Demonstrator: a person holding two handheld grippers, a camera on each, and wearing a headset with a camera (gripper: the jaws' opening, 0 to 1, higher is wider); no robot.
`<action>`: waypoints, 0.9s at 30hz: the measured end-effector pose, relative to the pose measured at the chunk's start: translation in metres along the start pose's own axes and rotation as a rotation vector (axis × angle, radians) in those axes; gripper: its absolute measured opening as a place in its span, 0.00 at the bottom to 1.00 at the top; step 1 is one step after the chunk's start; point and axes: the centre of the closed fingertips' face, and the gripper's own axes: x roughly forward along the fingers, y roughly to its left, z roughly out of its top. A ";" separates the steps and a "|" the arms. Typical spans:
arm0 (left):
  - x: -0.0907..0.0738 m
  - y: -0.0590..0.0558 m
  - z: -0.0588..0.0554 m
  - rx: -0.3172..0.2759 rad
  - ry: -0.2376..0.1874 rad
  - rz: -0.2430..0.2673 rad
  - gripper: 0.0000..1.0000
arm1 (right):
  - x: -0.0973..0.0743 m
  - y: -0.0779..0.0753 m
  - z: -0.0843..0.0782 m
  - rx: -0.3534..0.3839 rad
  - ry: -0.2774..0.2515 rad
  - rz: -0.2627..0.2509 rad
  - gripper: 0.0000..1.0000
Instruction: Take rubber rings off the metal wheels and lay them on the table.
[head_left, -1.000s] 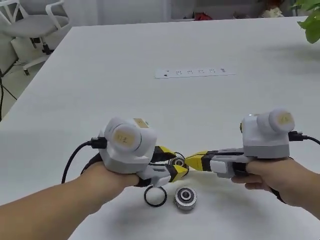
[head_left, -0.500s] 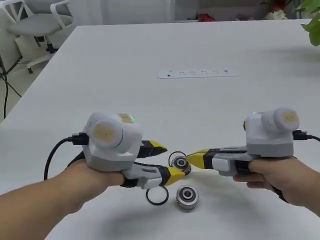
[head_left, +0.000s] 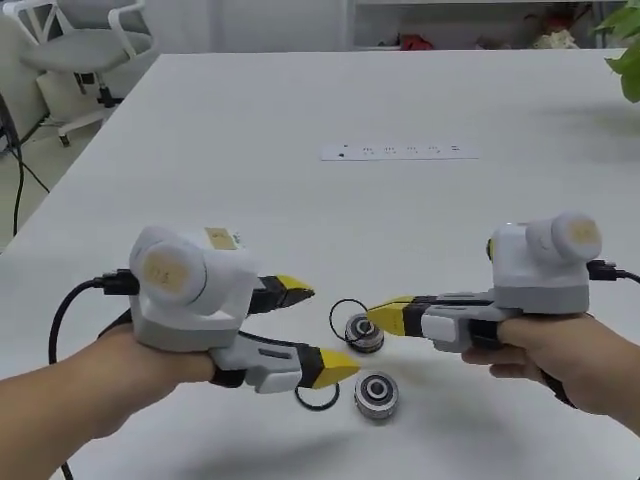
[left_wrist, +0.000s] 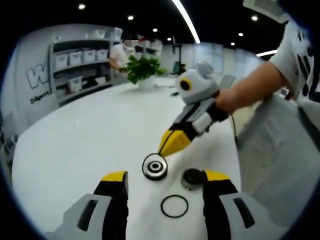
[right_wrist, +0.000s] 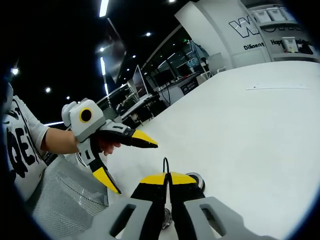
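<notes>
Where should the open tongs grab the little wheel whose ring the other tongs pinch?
Probably across the round metal rim of the wheel, coming from the side opposite the right tongs. It seems to lie flat, and the right tongs pinch its rubber ring on their side, so the side facing the left tongs is free.

A white socket strip (head_left: 398, 152) lies flat in the upper middle of the head view. An office chair (head_left: 85, 45) stands at the upper left, and a green potted plant (head_left: 625, 50) sits at the right edge. In the left gripper view, shelving (left_wrist: 80, 75) with white bins (left_wrist: 62, 60) stands left of the plant. A ceiling light strip (left_wrist: 185, 20) runs overhead.
</notes>
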 end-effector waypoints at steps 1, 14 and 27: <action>-0.002 0.000 -0.001 0.002 0.001 0.001 0.62 | 0.000 0.001 0.000 -0.002 0.001 0.003 0.00; -0.025 0.002 -0.018 -0.010 0.017 0.023 0.67 | 0.010 0.017 -0.007 -0.004 0.037 0.046 0.00; -0.038 0.003 -0.026 -0.029 0.018 0.048 0.68 | 0.020 0.037 -0.029 0.006 0.118 0.106 0.00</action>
